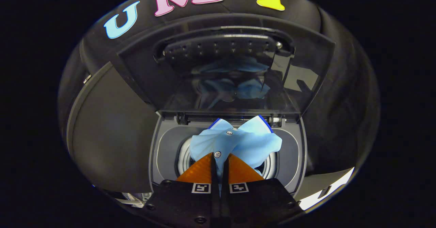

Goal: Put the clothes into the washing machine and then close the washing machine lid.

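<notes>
Pinching light-blue buttoned shirt (238, 142), gripper (220, 160) fingers nearly together; crumpled cloth bunched over washing machine (163, 146) drum, lid (224, 64) upright.

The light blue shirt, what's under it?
Under the light blue buttoned shirt, pinched between the gripper fingers, sits the grey washing machine's round drum opening. Its shiny rim peeks out beside the cloth; the shirt hides what lies inside the drum.

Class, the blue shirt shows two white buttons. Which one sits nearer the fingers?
The lower button, just above the fingertips of the hand-held gripper, which is shut on the shirt. The other button sits higher, by the collar.
</notes>
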`<action>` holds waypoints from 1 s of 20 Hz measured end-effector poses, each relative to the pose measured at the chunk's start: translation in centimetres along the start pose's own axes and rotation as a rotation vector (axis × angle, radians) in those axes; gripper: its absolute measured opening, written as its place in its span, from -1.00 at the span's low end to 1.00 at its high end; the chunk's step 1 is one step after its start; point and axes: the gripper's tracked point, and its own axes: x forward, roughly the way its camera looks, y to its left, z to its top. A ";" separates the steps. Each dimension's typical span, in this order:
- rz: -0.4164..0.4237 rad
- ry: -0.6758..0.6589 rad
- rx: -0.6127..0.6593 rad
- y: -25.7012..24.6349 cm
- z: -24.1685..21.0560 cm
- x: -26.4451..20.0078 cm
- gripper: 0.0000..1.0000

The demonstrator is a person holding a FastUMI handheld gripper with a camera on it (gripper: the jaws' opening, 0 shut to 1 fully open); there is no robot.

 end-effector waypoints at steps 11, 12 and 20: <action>-0.139 0.105 -0.003 -1.7 -6.7 6.6 -0.89; -0.151 0.104 -0.001 -1.8 -7.0 6.9 -0.89; -0.105 0.101 -0.026 -0.1 -7.8 7.1 -0.89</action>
